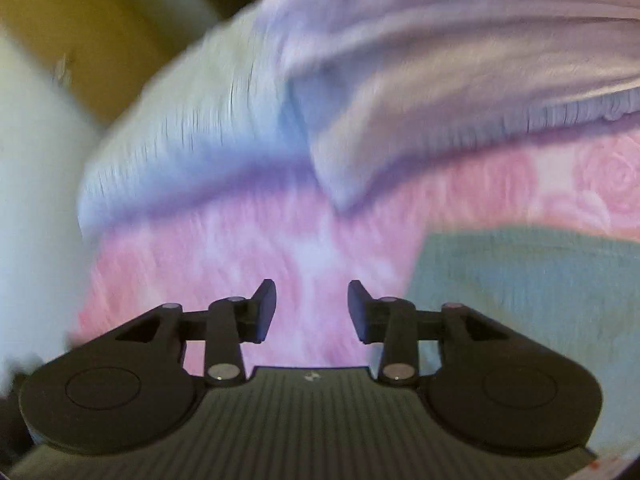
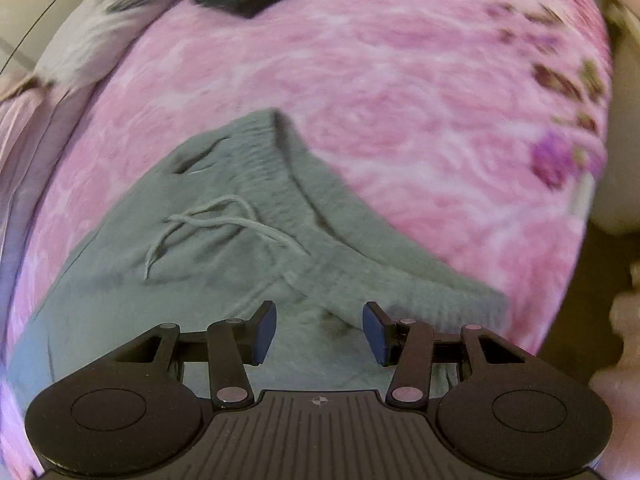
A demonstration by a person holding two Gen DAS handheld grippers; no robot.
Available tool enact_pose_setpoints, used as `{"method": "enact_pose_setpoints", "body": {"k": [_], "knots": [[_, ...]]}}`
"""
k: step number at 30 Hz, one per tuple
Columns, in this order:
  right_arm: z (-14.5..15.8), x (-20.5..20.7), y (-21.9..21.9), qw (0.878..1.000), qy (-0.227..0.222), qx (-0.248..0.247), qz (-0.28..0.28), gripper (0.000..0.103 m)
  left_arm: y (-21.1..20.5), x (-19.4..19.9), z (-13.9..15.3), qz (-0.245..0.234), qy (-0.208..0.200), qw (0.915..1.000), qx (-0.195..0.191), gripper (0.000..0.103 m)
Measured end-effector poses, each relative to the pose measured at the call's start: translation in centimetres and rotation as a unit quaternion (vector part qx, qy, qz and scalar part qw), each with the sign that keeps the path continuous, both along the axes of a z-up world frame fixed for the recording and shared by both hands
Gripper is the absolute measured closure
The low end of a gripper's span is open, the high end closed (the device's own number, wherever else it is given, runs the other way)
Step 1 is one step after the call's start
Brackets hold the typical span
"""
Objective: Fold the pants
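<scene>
The grey drawstring sweatpants (image 2: 224, 248) are lying waistband-up on the pink floral blanket (image 2: 400, 80), filling the lower left of the right wrist view. No fold is showing yet, so most work appears to be remaining. The right gripper (image 2: 319, 330) is hovering over the waistband, partly open and empty. The left gripper (image 1: 312, 310) is gaping over blanket, gripping nothing. The legs are cut off, and blur is smearing the lavender bedding (image 1: 440, 60).

A bed covered with a pink rose-patterned blanket (image 2: 400, 92) fills both views. A rumpled pale lilac sheet (image 1: 440, 40) and a light ribbed cloth (image 1: 192, 136) are bunched along the blanket's far edge. Beyond them, blurred, a brown floor (image 1: 80, 20) shows in soft, even light.
</scene>
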State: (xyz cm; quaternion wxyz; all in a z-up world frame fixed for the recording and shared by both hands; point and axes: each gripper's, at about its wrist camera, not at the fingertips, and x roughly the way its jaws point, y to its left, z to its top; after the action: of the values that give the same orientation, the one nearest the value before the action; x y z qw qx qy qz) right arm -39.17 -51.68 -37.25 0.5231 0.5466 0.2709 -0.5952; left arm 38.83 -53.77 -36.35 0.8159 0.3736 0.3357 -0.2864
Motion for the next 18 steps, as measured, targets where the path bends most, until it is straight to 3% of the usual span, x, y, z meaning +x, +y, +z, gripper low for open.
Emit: {"method": "enact_pose_setpoints", "body": {"k": [4, 9, 13, 18], "knots": [[0.4, -0.6, -2.3, 0.998, 0.016, -0.039, 0.045, 0.058, 5.9, -2.0, -1.9, 0.05, 0.101, 0.992, -0.056, 0.068], [-0.4, -2.2, -8.0, 0.991, -0.012, -0.097, 0.091, 0.055, 13.5, -8.7, -2.4, 0.089, 0.195, 0.9714, -0.102, 0.068], [-2.9, -3.0, -12.6, 0.984, -0.056, -0.113, 0.127, 0.047, 18.6, -14.2, -1.5, 0.116, 0.239, 0.9568, -0.117, 0.068], [-8.2, -4.5, -17.0, 0.98, -0.107, -0.077, 0.148, 0.043, 23.4, -19.2, 0.4, 0.162, 0.262, 0.94, -0.147, 0.068]]}}
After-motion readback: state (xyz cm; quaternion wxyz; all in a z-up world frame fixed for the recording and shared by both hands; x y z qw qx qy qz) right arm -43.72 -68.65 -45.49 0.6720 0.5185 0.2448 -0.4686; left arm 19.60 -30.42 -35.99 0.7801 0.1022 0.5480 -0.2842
